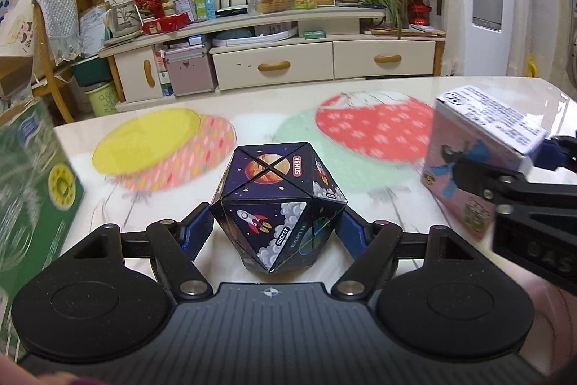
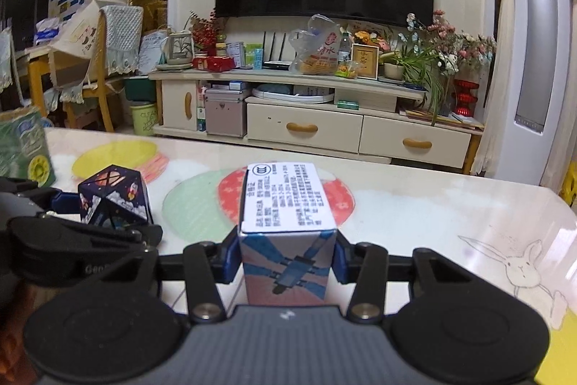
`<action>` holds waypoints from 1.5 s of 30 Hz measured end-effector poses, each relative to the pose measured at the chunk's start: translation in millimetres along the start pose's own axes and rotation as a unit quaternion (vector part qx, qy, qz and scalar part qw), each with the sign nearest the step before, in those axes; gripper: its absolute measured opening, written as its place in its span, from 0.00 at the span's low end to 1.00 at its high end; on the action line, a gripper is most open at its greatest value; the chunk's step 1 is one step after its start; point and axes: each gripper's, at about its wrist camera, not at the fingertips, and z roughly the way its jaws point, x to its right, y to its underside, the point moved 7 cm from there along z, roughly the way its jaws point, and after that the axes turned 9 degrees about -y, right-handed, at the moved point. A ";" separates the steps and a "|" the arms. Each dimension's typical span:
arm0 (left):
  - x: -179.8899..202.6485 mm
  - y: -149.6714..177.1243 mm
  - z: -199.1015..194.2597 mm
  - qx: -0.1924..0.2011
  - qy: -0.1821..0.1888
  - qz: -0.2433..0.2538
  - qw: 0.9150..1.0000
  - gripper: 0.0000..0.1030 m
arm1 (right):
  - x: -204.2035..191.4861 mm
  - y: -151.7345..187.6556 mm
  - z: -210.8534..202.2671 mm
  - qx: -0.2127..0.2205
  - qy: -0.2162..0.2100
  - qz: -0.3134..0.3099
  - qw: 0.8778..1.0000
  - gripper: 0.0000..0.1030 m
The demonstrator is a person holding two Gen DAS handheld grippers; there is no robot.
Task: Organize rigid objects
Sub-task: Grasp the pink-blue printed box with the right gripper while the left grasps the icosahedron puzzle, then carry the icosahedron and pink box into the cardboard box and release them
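My left gripper is shut on a dark blue space-themed puzzle cube with planets and a rocket printed on it, held just above the table. It also shows in the right wrist view at the left. My right gripper is shut on a small pink and blue carton with a white printed label on top. The carton and the right gripper show at the right of the left wrist view.
A green box stands at the table's left edge and also shows in the right wrist view. The white table has printed coloured circles and a rabbit drawing. A TV cabinet stands beyond the far edge.
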 end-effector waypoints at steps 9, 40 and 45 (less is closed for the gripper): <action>-6.1 34.0 -47.8 -0.001 0.014 0.009 1.000 0.90 | -16.9 19.3 -38.1 -0.007 0.012 0.003 1.000 0.45; -61.4 44.1 -170.2 0.025 0.033 0.017 0.999 0.89 | -102.4 39.9 -158.3 -0.043 0.000 0.008 0.999 0.44; -80.5 32.7 -184.6 0.035 0.028 0.015 0.999 0.89 | -117.2 25.4 -166.9 -0.035 -0.012 -0.002 0.999 0.44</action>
